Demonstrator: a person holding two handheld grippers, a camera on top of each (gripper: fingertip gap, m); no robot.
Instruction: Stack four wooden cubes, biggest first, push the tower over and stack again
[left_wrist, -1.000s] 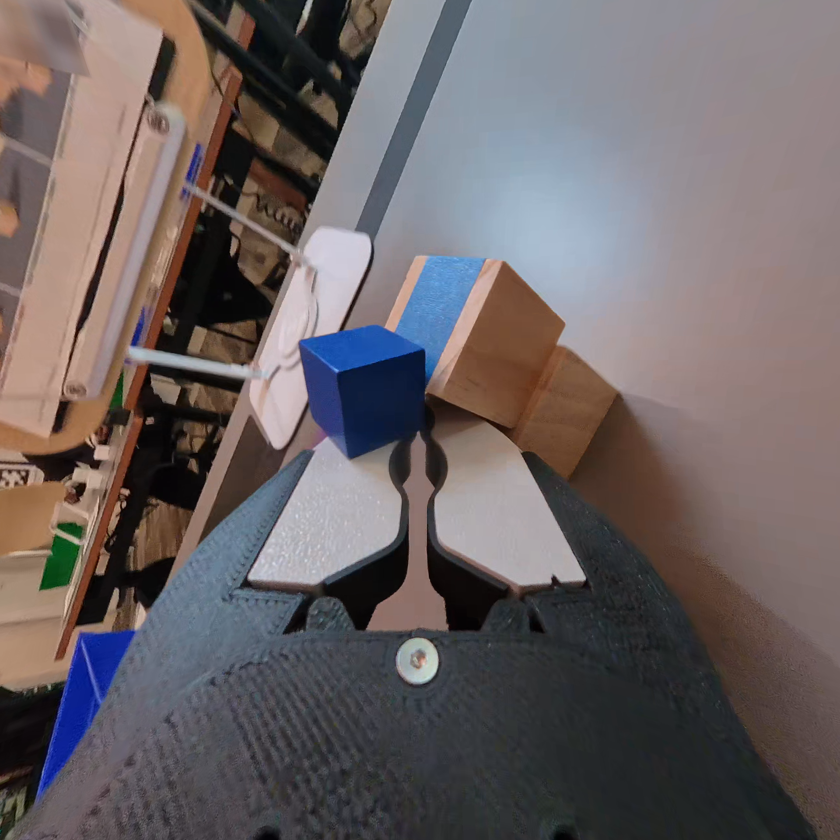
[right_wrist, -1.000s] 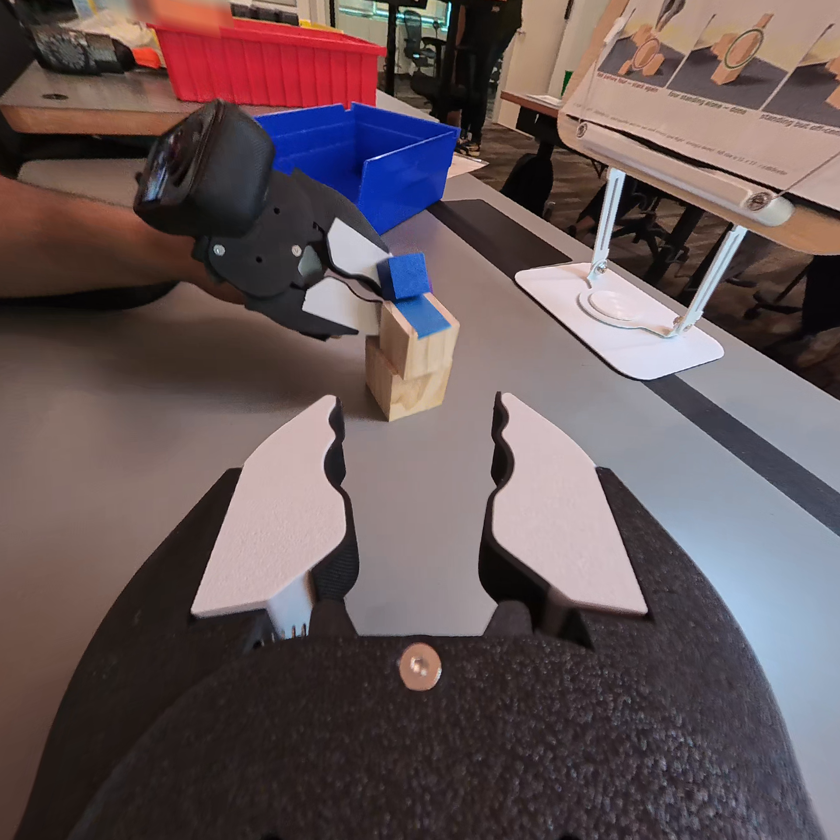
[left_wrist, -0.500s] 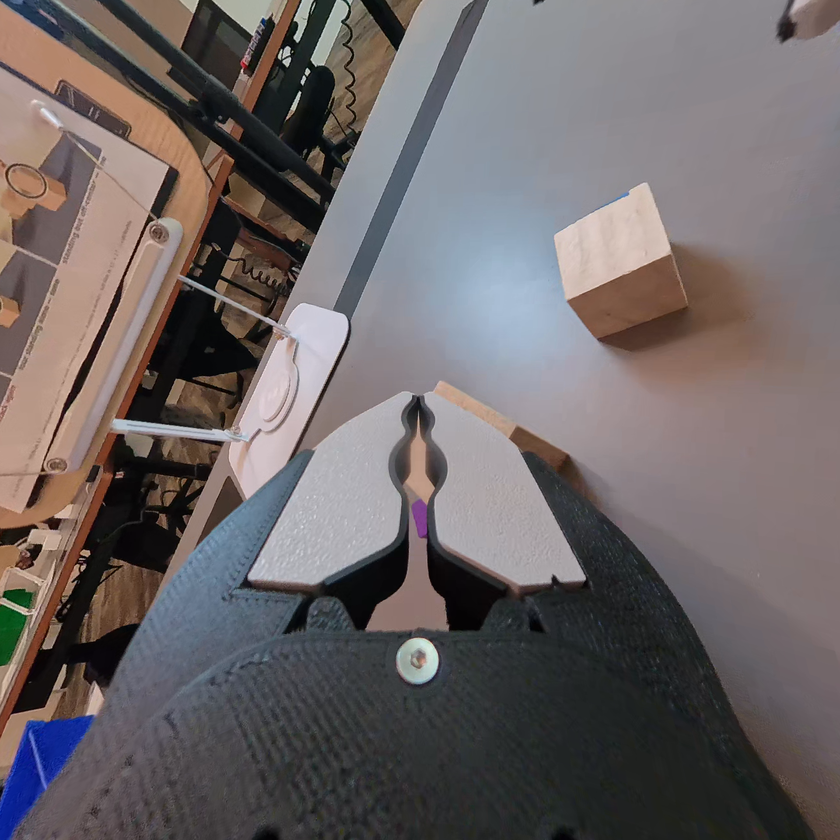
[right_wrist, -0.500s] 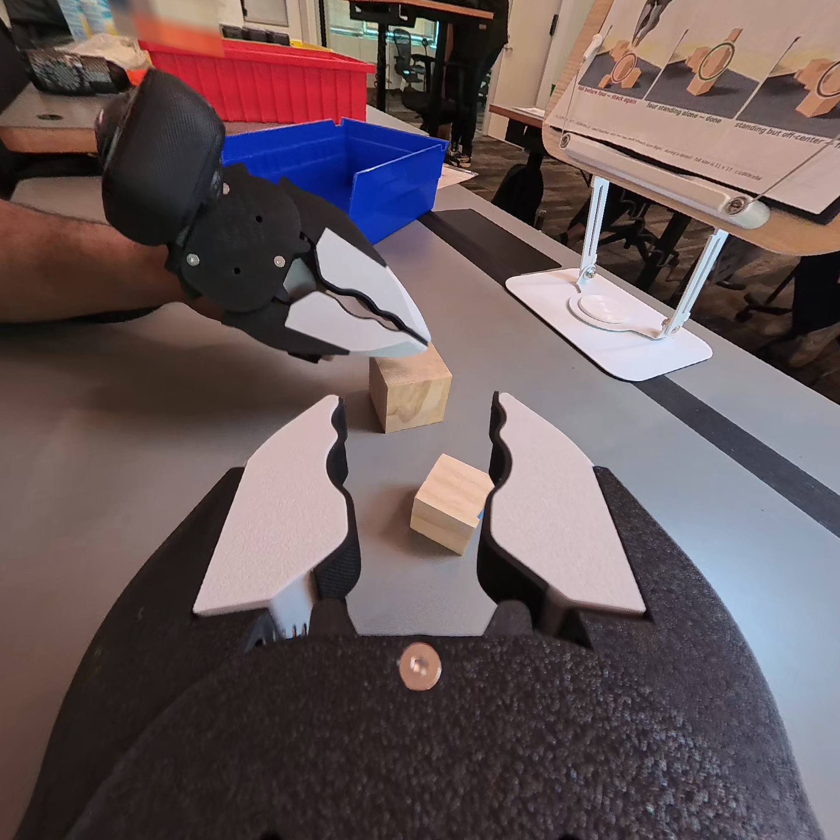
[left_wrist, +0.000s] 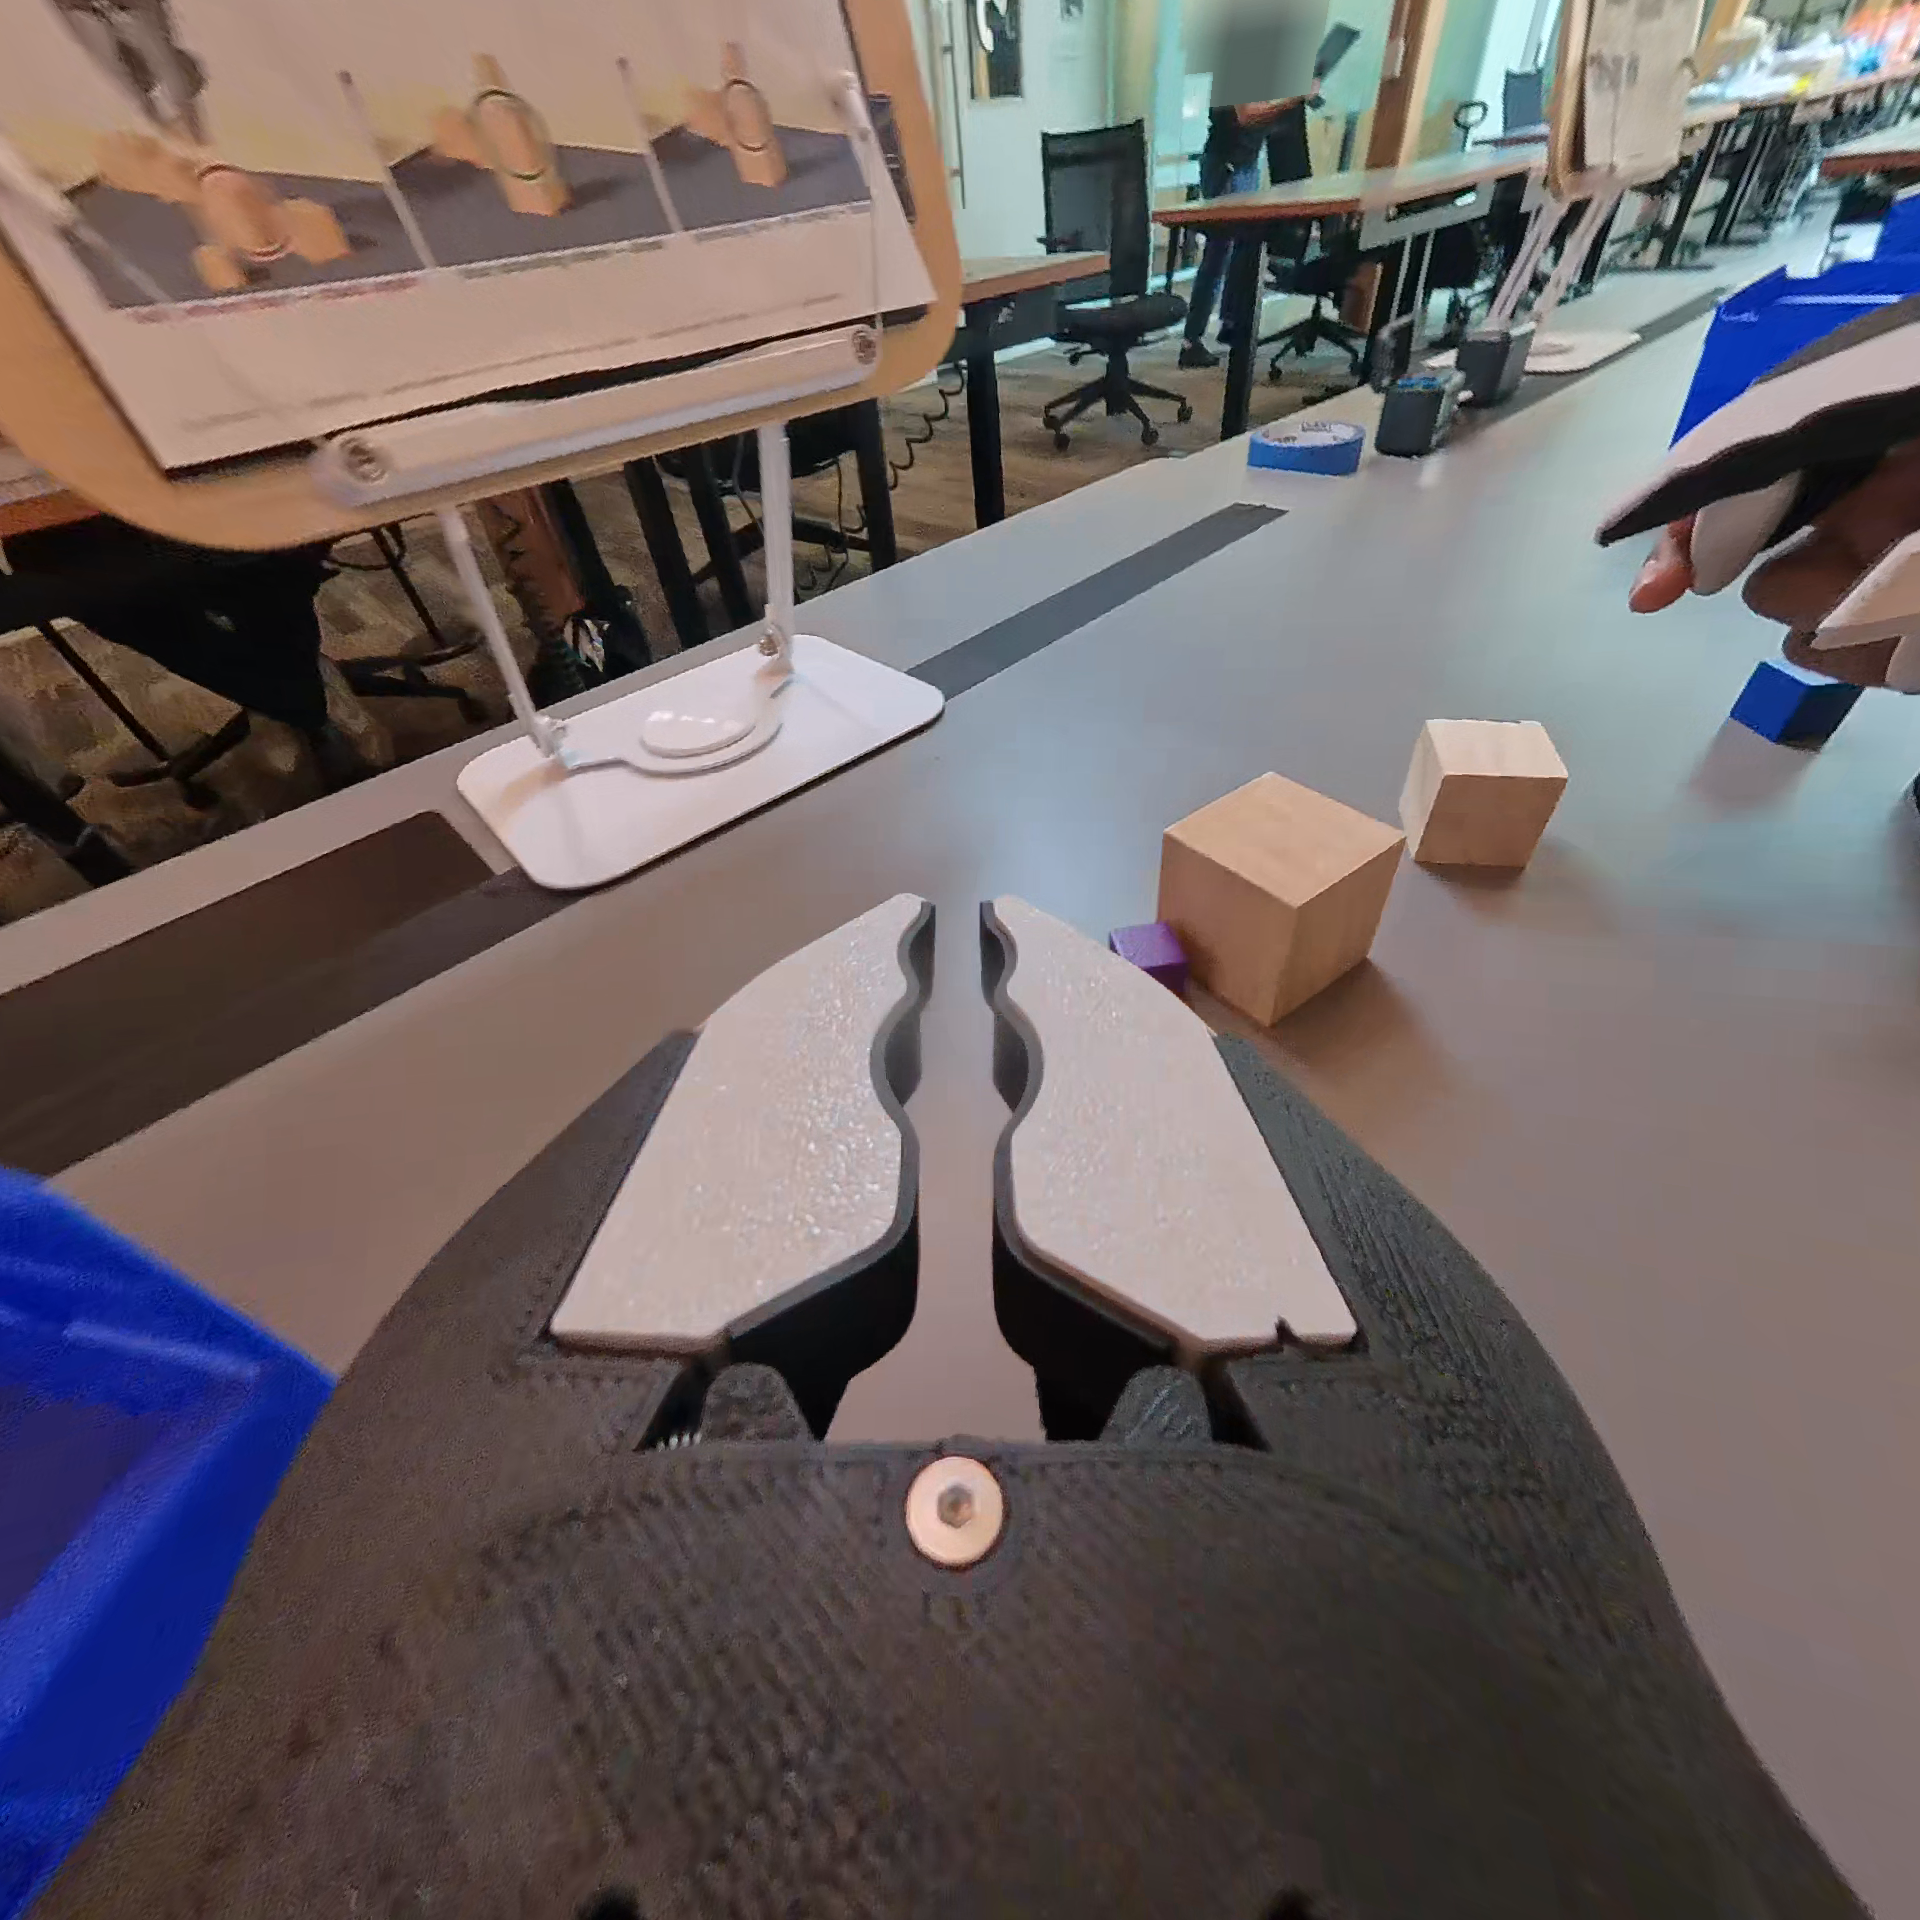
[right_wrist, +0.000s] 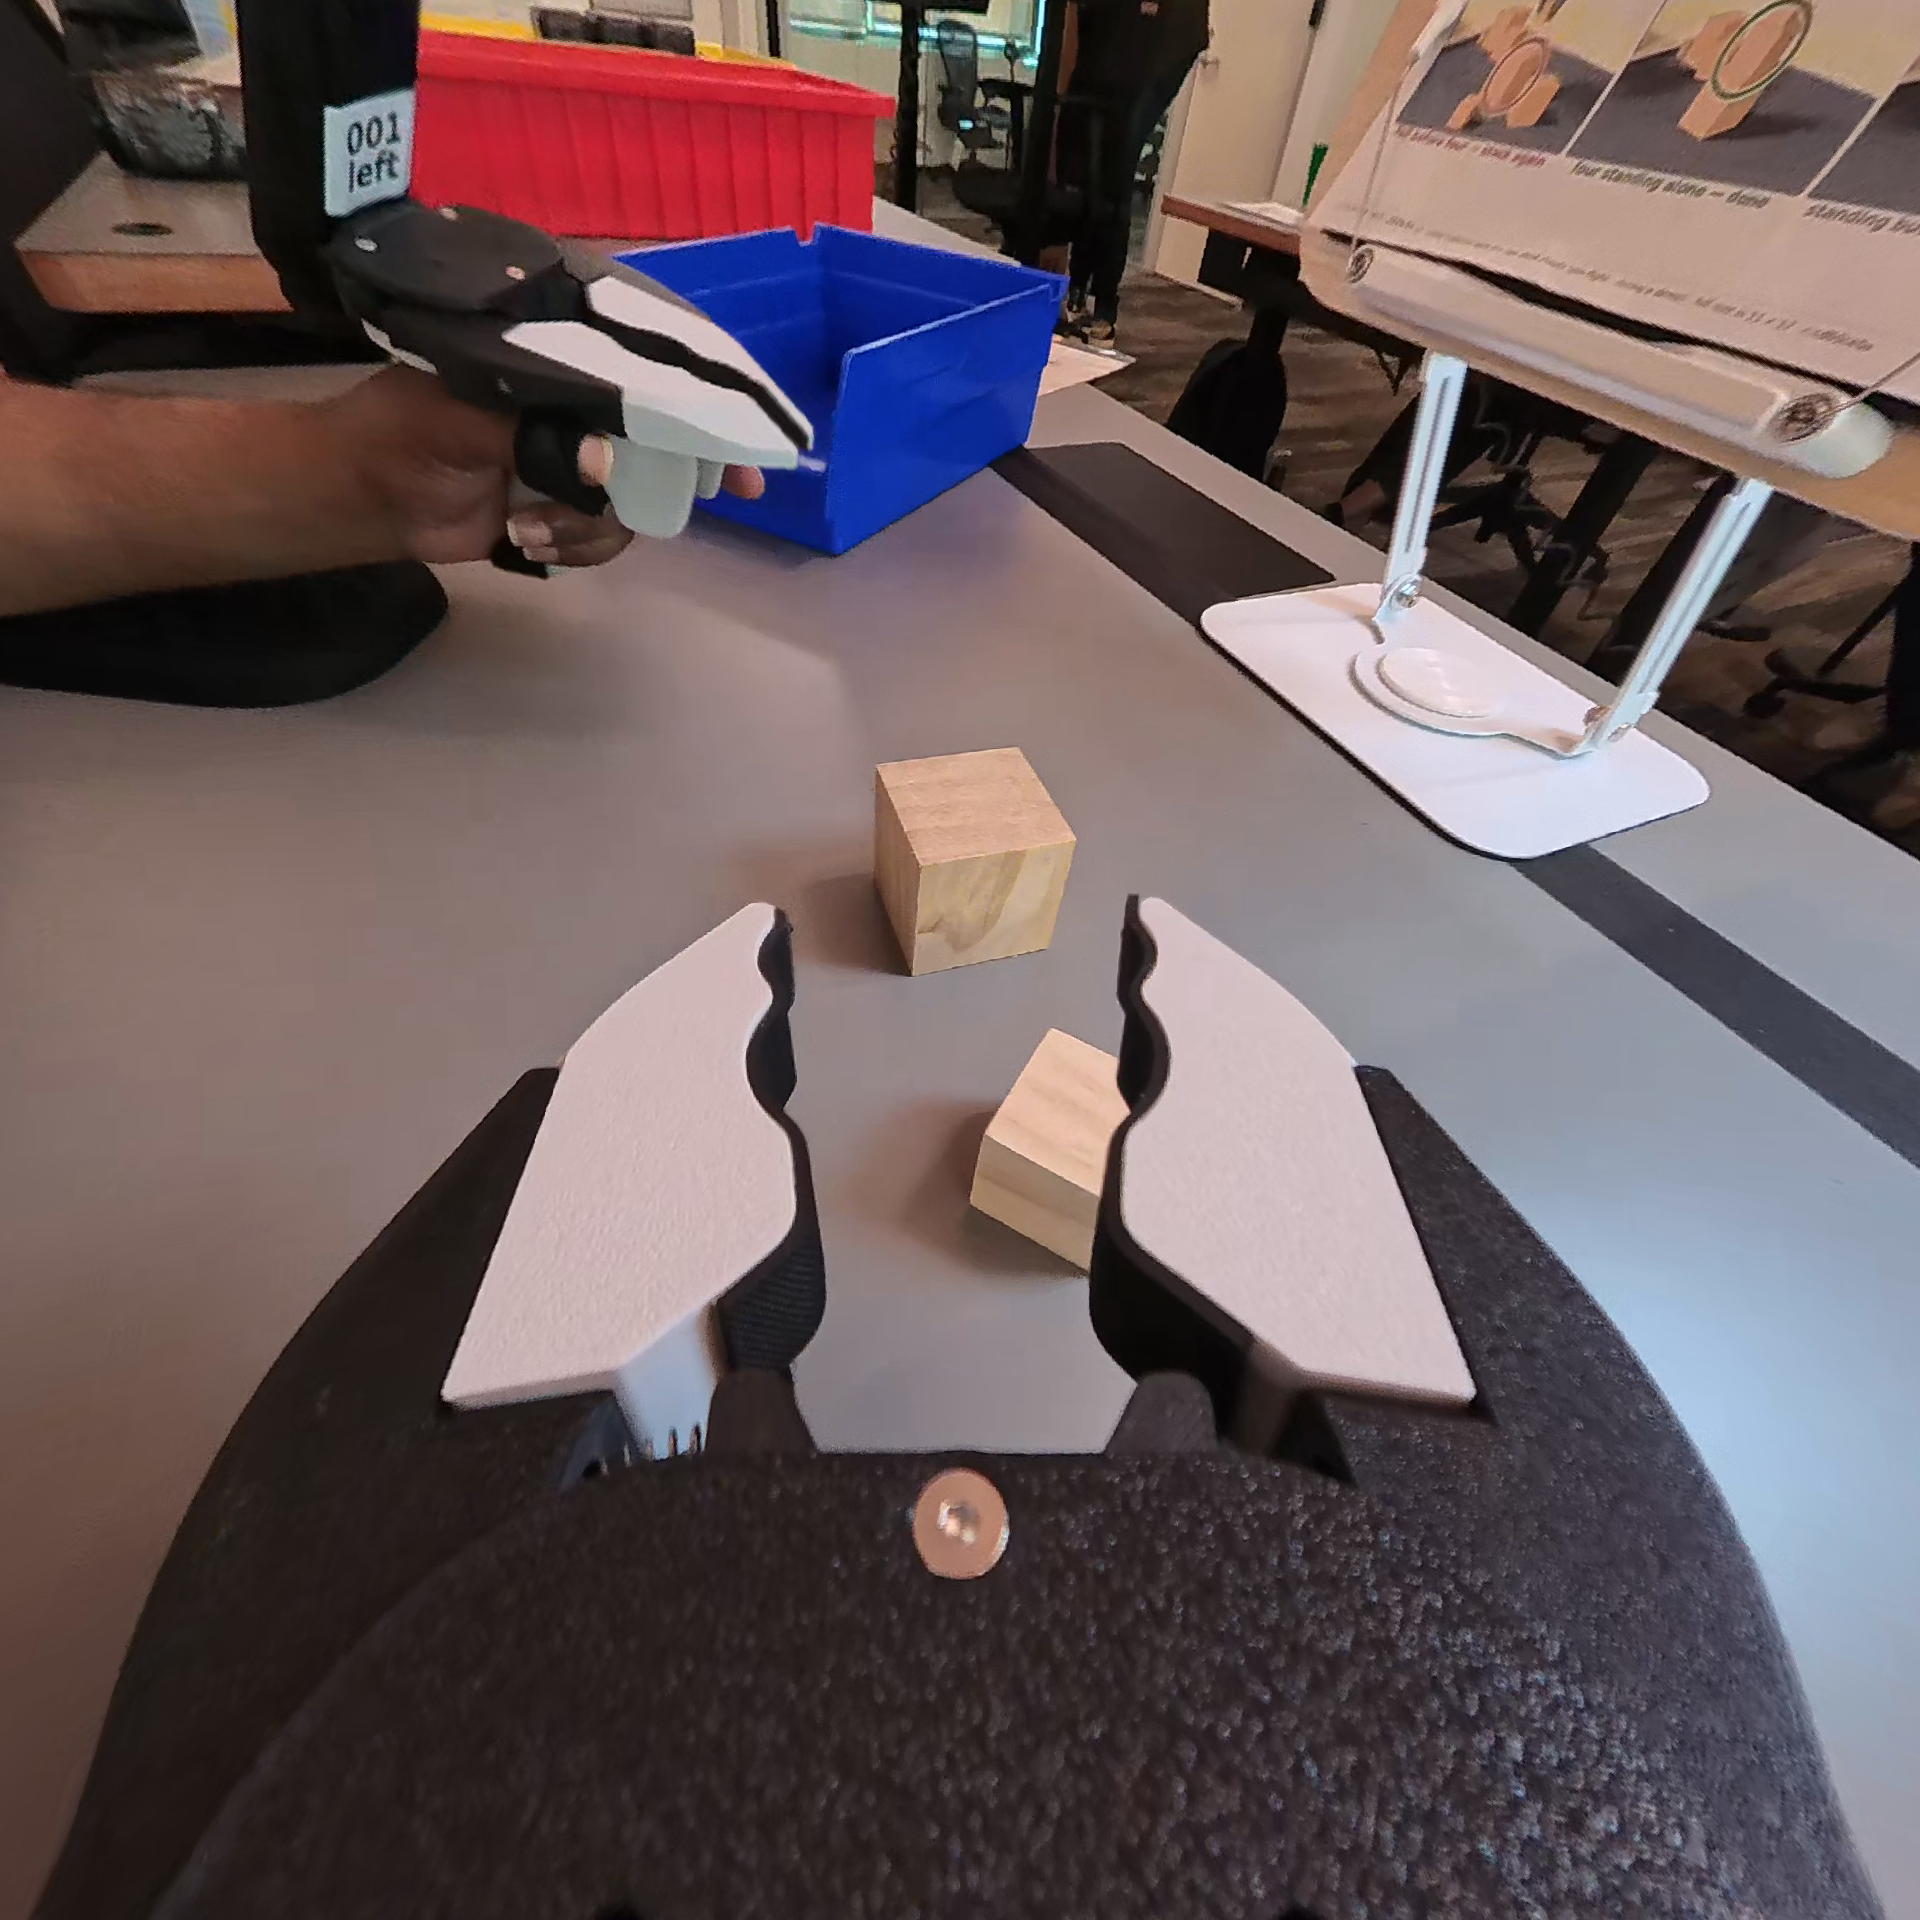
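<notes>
Right now nothing is stacked: your four cubes lie scattered on the grey tabletop (right_wrist: 416, 883), so the tower is down and, by my reading, the whole second build is left. The large plain wooden cube (right_wrist: 971, 860) stands on its own near the middle and looks ready to serve as the base. The medium plain wooden cube (right_wrist: 1049, 1148) lies skewed just in front of it, the small blue cube (left_wrist: 1792, 704) sits farther out beneath your right hand, and the tiny purple cube (left_wrist: 1148, 951) rests against the large cube's side. Your right gripper (right_wrist: 951, 925) is wide open and holds nothing; the medium cube sits low between its fingers, close against the right-hand finger (right_wrist: 1226, 1143), though whether that pad touches it I can't say, and the other pad is clearly well off it. Your left gripper (left_wrist: 956, 920) hangs off to the side by the blue plastic bin (right_wrist: 914, 343), its jaws parted by only a narrow slit, empty and touching nothing.
</notes>
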